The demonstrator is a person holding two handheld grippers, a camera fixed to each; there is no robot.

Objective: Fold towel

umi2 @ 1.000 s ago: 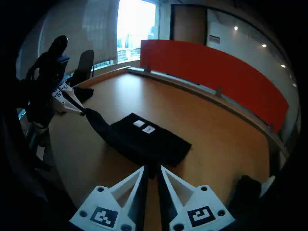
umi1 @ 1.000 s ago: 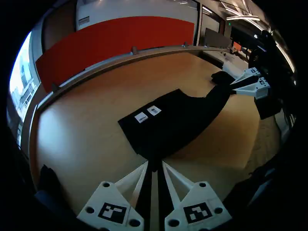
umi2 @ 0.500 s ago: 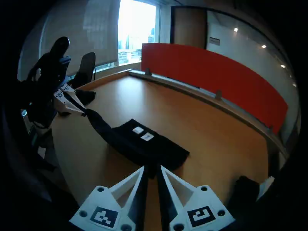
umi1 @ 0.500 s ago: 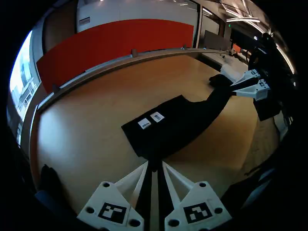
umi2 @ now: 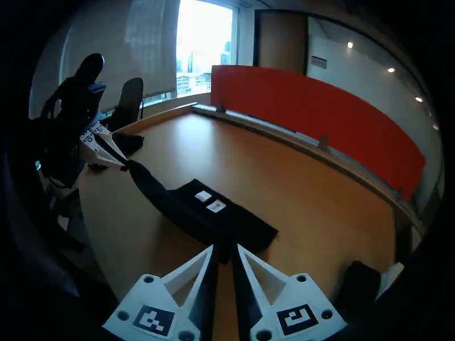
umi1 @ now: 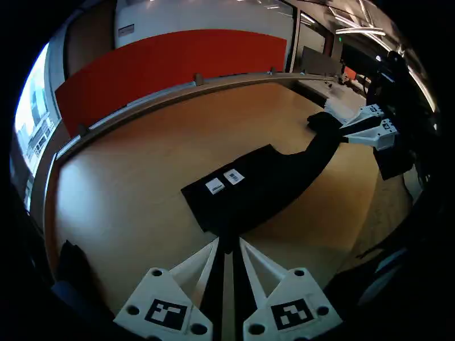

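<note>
A black cloth towel (umi1: pixel 267 182) lies partly flat on the light-brown wooden table (umi1: pixel 131 170), well short of the long red partition panel (umi1: pixel 170 62) that stands along one table edge. The flat part sits nearer the panel; the edge turned away from the panel is lifted off the wood at both ends and hangs stretched between the two tools.

In the left gripper view, the white plastic left gripper (umi1: pixel 228 241) has its jaws drawn down to a narrow slit, with one corner of the towel pinched between the tips. The white right gripper (umi1: pixel 348 129) shows farther along the lifted edge, about as far from the red panel, and the cloth rises to it in a dark twisted band. Two small white rectangular labels (umi1: pixel 224 181) lie side by side on the flat part, on the side toward the panel.

In the right gripper view, the right gripper (umi2: pixel 226 247) is likewise nearly closed, both fingers pressing on the other corner of the towel (umi2: pixel 239 221). From there the raised edge runs as a taut rope of cloth to the left gripper (umi2: pixel 122 163), held by a dark-clad person at the table end away from the red panel (umi2: pixel 318 113). The labels (umi2: pixel 209 201) face up here too. A black office chair (umi2: pixel 128 99) stands beyond that end, before a bright window (umi2: pixel 205 45)
</note>
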